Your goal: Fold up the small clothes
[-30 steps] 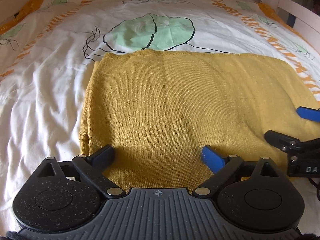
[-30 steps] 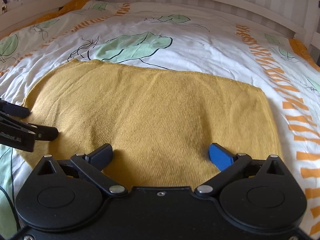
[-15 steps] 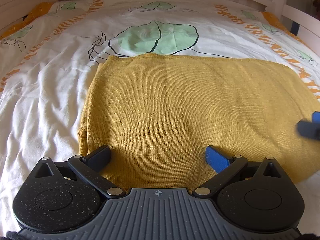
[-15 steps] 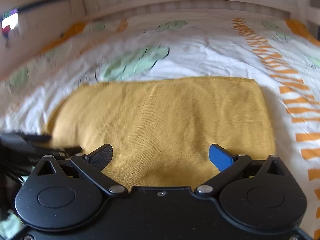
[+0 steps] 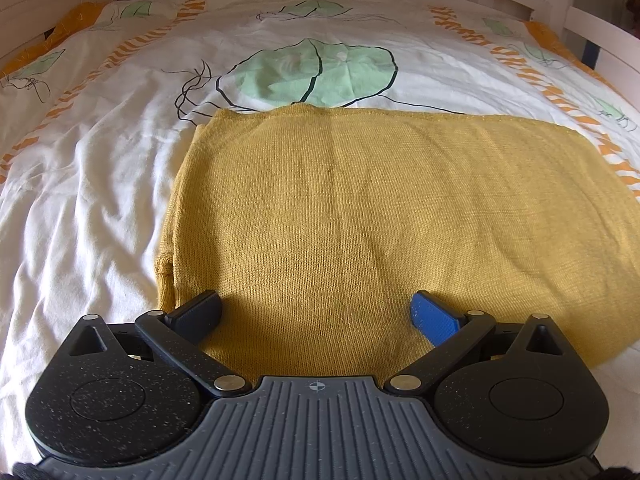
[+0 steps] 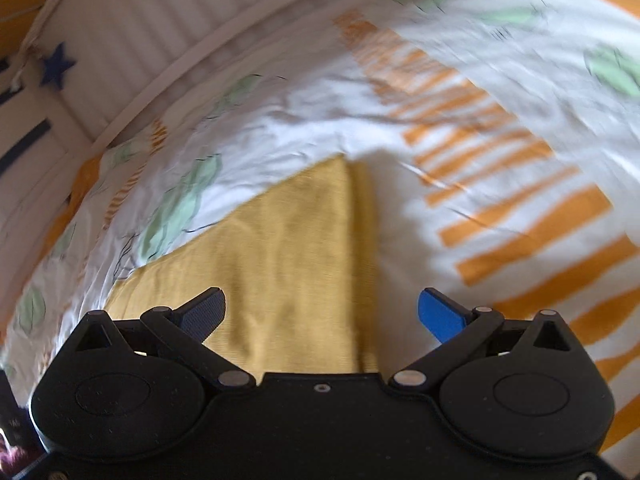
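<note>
Both grippers' fingers (image 5: 434, 316) wide, empty

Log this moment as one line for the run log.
garment: yellow knit folded flat on bedsheet | left gripper: open, empty | right gripper: open, empty

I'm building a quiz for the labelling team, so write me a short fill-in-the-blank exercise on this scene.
1. The knitted garment lying on the duvet is ____ in colour.
2. The left gripper has its jaws ____, with nothing between them.
3. The large leaf print beyond the garment's far edge is ____.
4. The right gripper has one black finger and one ____ finger.

Missing words: yellow; open; green; blue
</note>
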